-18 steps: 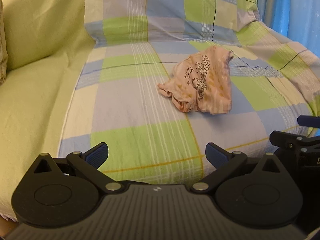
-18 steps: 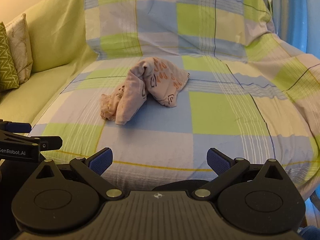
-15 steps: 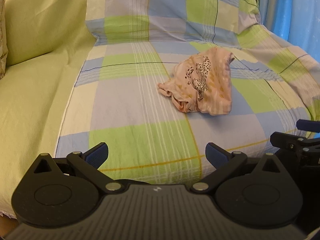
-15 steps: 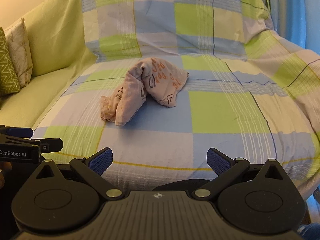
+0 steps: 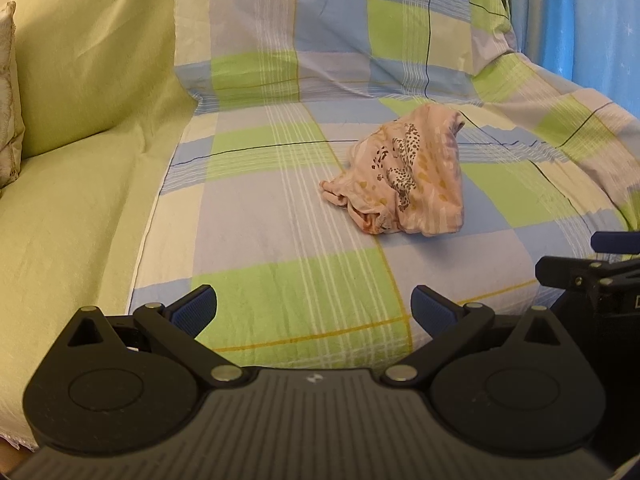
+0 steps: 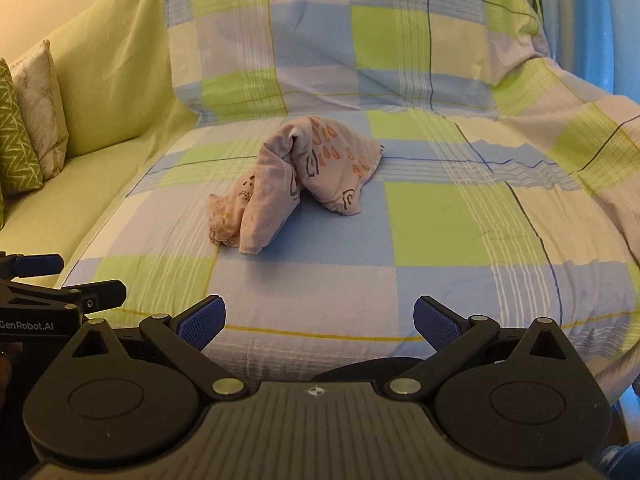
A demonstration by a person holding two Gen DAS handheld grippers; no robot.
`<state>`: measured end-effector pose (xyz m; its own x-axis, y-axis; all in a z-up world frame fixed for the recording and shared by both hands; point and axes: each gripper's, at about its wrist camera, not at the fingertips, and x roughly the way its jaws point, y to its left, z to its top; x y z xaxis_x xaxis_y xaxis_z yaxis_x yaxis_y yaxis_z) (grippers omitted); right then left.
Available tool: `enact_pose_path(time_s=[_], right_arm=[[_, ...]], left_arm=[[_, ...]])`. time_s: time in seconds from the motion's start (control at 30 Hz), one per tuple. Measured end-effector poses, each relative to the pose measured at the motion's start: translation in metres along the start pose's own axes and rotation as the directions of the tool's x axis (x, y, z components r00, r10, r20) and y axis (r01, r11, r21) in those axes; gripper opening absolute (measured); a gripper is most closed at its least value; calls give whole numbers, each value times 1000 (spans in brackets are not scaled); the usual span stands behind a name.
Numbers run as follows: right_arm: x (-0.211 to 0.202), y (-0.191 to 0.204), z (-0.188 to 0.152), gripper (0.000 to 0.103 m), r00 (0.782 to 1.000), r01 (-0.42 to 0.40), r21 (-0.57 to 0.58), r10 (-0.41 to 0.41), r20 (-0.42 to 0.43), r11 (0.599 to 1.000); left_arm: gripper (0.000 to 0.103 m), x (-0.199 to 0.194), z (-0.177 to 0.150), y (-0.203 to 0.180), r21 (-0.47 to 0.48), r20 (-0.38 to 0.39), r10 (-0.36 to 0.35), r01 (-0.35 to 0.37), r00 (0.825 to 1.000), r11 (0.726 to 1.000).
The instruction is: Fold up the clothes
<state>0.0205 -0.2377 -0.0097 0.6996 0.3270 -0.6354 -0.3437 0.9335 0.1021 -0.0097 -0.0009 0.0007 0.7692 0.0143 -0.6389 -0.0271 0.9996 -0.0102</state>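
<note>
One soft, light garment (image 5: 404, 178) lies crumpled mid-sofa (image 5: 80, 184); we'd pinch its edges, both grippers (image 5: 314, 312) (image 6: 318, 322) spread wide, empty.

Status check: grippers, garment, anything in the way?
Left gripper open, right gripper open, both empty. Pink garment crumpled on checked sheet, untouched. Path to it clear.

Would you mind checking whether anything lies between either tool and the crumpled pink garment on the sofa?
Nothing visible does. Only bare checked sheet lies between the crumpled pink garment and both open tools, the right tool and the left tool.
</note>
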Motion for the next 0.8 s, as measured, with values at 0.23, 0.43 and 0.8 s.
enact_pose_path(time_s=[0.23,0.43,0.8], right_arm=[[1,-6,0,103,1000,-9,18,9,-5,1000],[3,-6,0,103,1000,-11,21,11,-12,1000],[4,-5,-1,103,1000,-6,15,6,-15,1000]], left_arm=[[102,-3,-1,-3,15,8,17,-17,1000,1000],[102,-3,0,-2,10,3,15,-15,1000,1000],[102,-3,-1,-1,6,6,10,-10,1000,1000]])
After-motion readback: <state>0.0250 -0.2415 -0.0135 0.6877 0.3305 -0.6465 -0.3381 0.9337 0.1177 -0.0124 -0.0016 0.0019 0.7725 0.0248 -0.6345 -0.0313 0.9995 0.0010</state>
